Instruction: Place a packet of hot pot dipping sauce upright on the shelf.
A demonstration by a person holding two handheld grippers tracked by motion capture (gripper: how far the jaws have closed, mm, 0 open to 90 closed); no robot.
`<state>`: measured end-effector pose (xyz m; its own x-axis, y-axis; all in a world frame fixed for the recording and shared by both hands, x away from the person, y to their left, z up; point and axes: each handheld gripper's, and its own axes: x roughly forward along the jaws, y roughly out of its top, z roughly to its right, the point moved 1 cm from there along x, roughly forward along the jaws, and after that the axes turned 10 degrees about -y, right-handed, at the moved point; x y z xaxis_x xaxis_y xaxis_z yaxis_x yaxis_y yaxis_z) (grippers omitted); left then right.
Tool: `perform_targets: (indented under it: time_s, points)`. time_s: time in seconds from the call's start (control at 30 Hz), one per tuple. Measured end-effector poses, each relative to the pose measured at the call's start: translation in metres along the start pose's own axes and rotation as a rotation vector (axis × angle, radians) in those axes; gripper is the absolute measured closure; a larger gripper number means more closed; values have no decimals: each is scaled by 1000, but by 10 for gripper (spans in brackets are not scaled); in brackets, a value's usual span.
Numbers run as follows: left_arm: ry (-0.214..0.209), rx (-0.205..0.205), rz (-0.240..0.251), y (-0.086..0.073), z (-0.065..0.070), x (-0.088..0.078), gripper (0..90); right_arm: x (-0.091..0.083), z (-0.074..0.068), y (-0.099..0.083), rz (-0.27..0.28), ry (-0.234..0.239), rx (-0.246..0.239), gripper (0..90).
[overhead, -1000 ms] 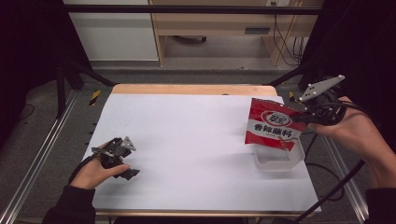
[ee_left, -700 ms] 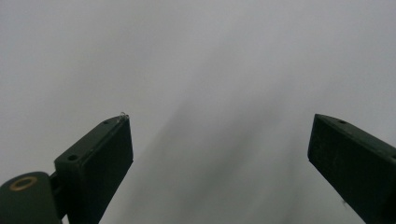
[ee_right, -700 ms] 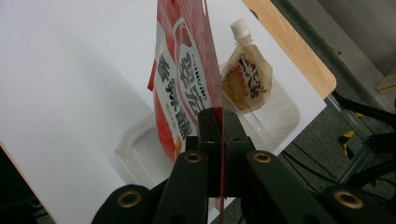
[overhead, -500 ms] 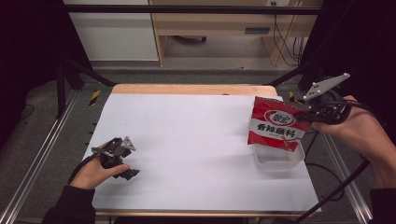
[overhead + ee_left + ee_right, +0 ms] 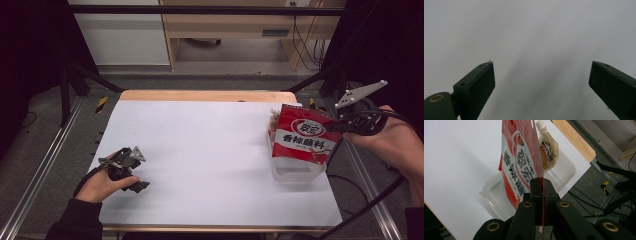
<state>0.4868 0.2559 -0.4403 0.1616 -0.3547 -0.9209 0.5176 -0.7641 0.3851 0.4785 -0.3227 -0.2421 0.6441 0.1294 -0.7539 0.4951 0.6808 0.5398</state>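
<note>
right claw (image 5: pixel 541 187) pinching red pouch (image 5: pixel 520 167) edge, clear tray (image 5: pixel 564 170) and spouted sachet (image 5: pixel 547 147) just beyond | left claw (image 5: pixel 541 82) spread, jaws over bare white table (image 5: pixel 529 30)

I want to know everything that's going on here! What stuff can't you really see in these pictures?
- Inside of the clear tray: high view, the red packet hangs in front of it.
- Beige spout pouch: right claw view, half hidden behind the red packet; its writing is too small.
- Right claw: high view, too small to show its grip.
- Left claw: high view, the hand covers much of it.
</note>
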Motion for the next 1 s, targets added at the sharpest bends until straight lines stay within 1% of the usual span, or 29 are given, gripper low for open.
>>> perform_targets:
  time_s: [0.23,0.33,0.4,0.53,0.63,0.8,0.93,0.97,1.0]
  points:
    - [-1,-1,-3,0,0,1,67,5,-2,-9,-4,4,31,900]
    - [-2,-5,0,0,0,1,67,5,0,-13,0,2,41,900]
    - [-2,-3,-2,0,0,2,67,3,1,-15,-2,3,58,900]
    - [-3,5,-7,1,1,2,67,1,5,-17,4,-10,76,900]
    - [-5,1,-3,1,1,3,67,2,5,-18,-3,-17,84,900]
    - [-8,0,-5,1,1,3,67,6,6,-18,-21,-31,102,900]
    - [-6,3,-7,1,1,3,67,10,4,-19,-36,-32,107,900]
    - [-6,2,-7,1,1,4,67,11,4,-19,-30,-41,107,900]
    - [-5,2,-8,1,1,4,67,11,6,-20,-26,-50,123,900]
